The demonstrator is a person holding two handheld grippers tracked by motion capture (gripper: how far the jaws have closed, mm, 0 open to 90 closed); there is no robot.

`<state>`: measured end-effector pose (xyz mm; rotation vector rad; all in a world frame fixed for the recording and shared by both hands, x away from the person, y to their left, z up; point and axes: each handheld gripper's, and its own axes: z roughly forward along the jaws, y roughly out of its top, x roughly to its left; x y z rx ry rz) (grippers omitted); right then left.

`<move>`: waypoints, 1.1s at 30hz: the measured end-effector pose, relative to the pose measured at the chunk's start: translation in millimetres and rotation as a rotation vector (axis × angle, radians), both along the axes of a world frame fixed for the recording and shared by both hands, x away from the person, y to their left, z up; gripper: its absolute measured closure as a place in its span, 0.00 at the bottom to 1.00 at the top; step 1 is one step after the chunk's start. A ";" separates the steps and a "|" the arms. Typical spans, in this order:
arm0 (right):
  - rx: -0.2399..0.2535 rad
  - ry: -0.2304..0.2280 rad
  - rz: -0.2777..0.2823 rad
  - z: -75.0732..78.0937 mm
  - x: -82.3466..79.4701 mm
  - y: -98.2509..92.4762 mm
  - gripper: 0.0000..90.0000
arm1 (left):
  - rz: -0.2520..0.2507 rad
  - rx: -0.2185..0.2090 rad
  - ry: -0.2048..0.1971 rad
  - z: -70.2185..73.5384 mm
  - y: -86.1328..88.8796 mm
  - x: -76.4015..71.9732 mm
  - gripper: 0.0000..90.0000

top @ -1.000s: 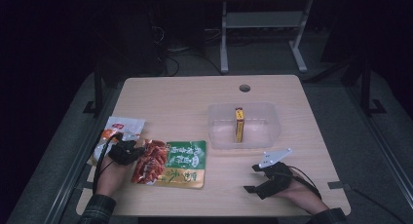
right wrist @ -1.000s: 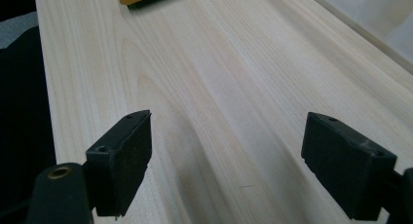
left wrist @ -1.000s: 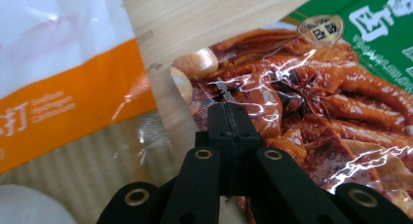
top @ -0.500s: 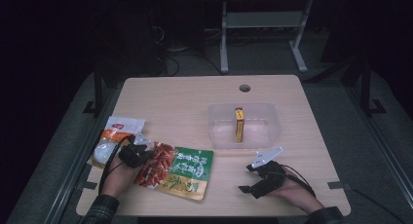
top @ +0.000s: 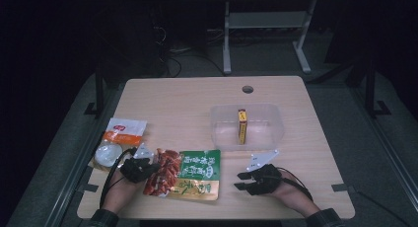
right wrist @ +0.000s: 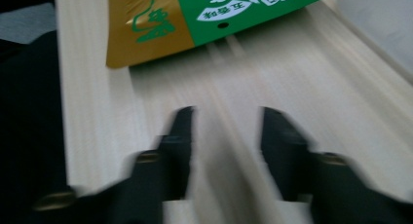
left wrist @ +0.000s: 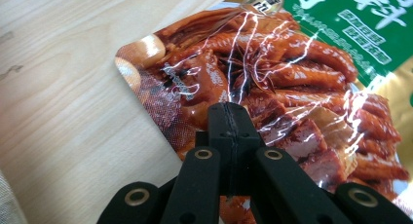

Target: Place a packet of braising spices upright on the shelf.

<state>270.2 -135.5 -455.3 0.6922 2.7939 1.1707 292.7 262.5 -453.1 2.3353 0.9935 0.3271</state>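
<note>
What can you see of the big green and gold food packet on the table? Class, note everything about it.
The food packet is a flat, glossy plastic pouch lying on the wooden table near the front edge, slightly askew. Its left part pictures reddish-brown braised meat; the right is green with white lettering above a gold band. Light glints off its crinkled film. The left gripper has its fingers shut on the packet's pictured end. Its gold corner lies ahead of the right gripper, apart from it. It lies in front of the clear tub.
</note>
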 end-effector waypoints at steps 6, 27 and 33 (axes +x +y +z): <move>-0.040 -0.001 0.035 -3.6 13.2 22.7 0.97 | -0.002 -0.015 0.009 -0.5 1.3 0.9 1.00; -0.076 -0.001 0.079 -4.4 19.0 24.1 1.00 | -0.130 -0.160 0.087 -6.3 -34.7 -5.6 1.00; -0.065 0.023 0.029 -0.8 12.0 5.5 1.00 | -0.185 -0.227 0.115 -7.8 -68.0 -13.0 1.00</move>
